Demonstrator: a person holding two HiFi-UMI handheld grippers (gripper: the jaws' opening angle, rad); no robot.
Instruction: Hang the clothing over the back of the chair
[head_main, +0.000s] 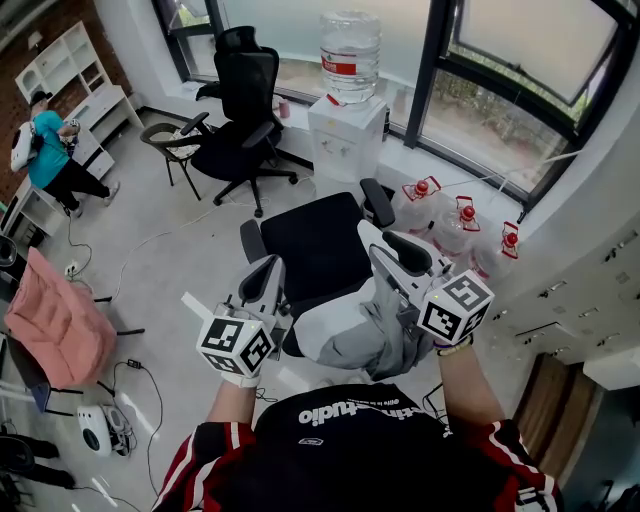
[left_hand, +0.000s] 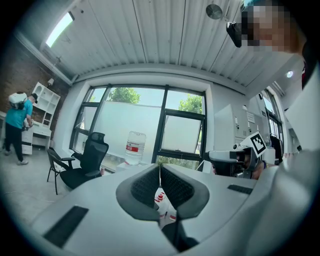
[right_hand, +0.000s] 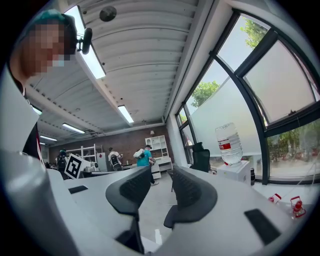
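A grey and white garment (head_main: 345, 330) lies draped over the back of a black office chair (head_main: 315, 245) right below me in the head view. My left gripper (head_main: 265, 272) hovers beside the garment's left edge. In the left gripper view the left gripper (left_hand: 160, 170) has its pads meeting at the tips with nothing between them. My right gripper (head_main: 392, 243) is above the garment's right side, near the chair's armrest (head_main: 378, 203). The right gripper view shows the right gripper (right_hand: 161, 175) with a clear gap between its pads and no cloth in it.
A second black office chair (head_main: 240, 120) and a water dispenser (head_main: 348, 125) stand by the window. Several red-capped water jugs (head_main: 460, 225) sit to the right. A pink cloth (head_main: 55, 320) covers a seat at the left, with cables on the floor. A person in teal (head_main: 50, 150) stands by the shelves.
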